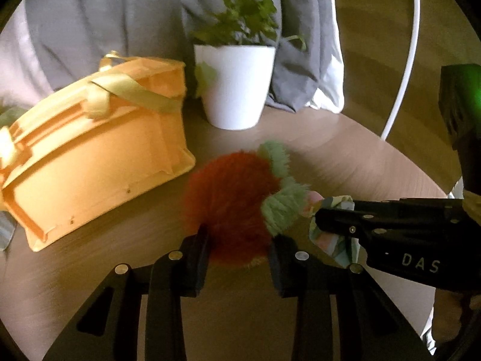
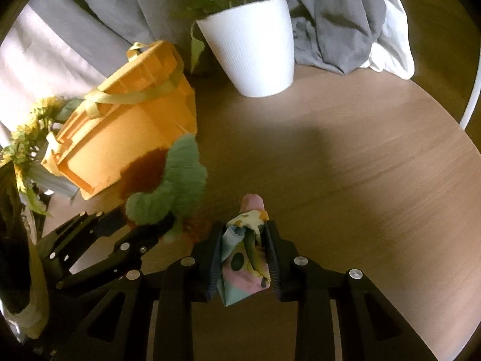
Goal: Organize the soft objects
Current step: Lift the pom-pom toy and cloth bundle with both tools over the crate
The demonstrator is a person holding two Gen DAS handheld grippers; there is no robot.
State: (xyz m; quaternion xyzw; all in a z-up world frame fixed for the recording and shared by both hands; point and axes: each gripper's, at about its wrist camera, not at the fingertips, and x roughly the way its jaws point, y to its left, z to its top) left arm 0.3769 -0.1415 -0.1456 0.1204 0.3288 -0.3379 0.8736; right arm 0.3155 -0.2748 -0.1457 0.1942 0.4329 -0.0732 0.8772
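Note:
A fuzzy red plush with green leaves (image 1: 228, 198) sits between the pads of my left gripper (image 1: 239, 240), which is shut on it just right of the orange basket (image 1: 99, 162). From the right wrist view the same plush (image 2: 180, 165) shows in front of the basket (image 2: 126, 138), with the left gripper (image 2: 144, 225) reaching in from the left. My right gripper (image 2: 243, 228) is shut on a bunched pastel patterned cloth (image 2: 243, 258), held over the round wooden table (image 2: 360, 165). In the left wrist view the right gripper (image 1: 324, 219) and its cloth (image 1: 342, 249) hang close beside the plush.
A white pot with a green plant (image 2: 252, 48) stands at the back of the table, beside the basket. Grey and white fabric (image 1: 105, 24) hangs behind. Artificial sunflowers (image 2: 30, 132) lie left of the basket. A white curved tube (image 1: 409, 48) rises at the right.

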